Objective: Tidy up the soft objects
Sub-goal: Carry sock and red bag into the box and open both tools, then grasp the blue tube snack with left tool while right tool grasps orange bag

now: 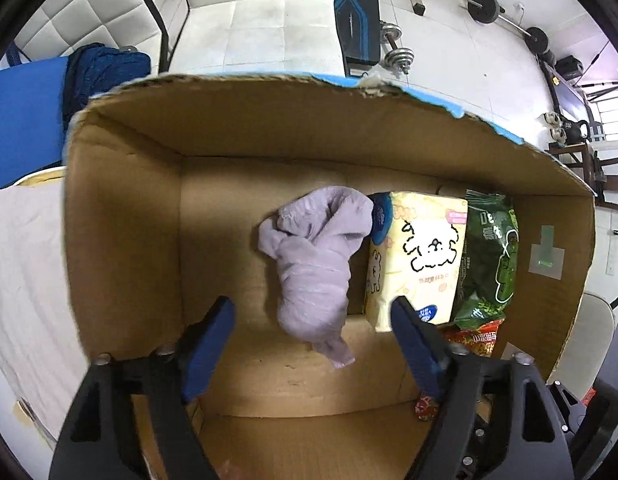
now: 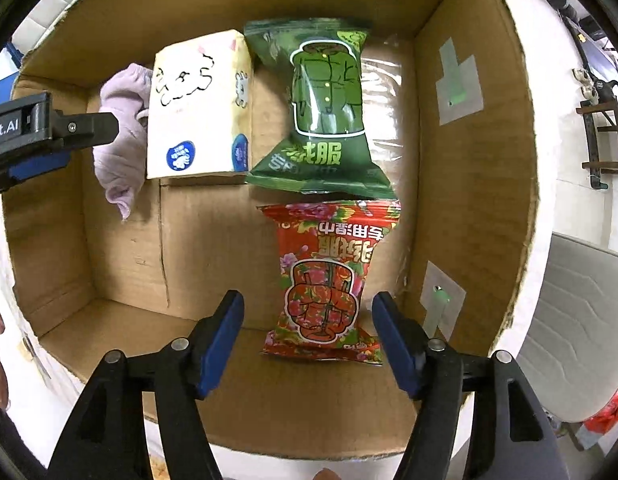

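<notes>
An open cardboard box (image 1: 121, 208) (image 2: 469, 184) holds a crumpled lilac cloth (image 1: 313, 268) (image 2: 121, 152), a cream tissue pack (image 1: 413, 256) (image 2: 197, 112), a green wipes packet (image 1: 489, 256) (image 2: 325, 108) and a red floral wipes packet (image 2: 329, 280) (image 1: 473, 340). My left gripper (image 1: 313, 344) is open just above the lilac cloth, not touching it; it also shows in the right wrist view (image 2: 61, 140). My right gripper (image 2: 309, 336) is open and hangs over the red packet's near end.
The box stands on a white cloth-covered surface (image 1: 25, 264). A blue mat (image 1: 21, 120) and dark blue fabric (image 1: 105, 72) lie behind it. A white padded sofa (image 1: 249, 12), a bench and dumbbells (image 1: 397, 48) stand beyond. A grey cushioned seat (image 2: 581, 320) is at the right.
</notes>
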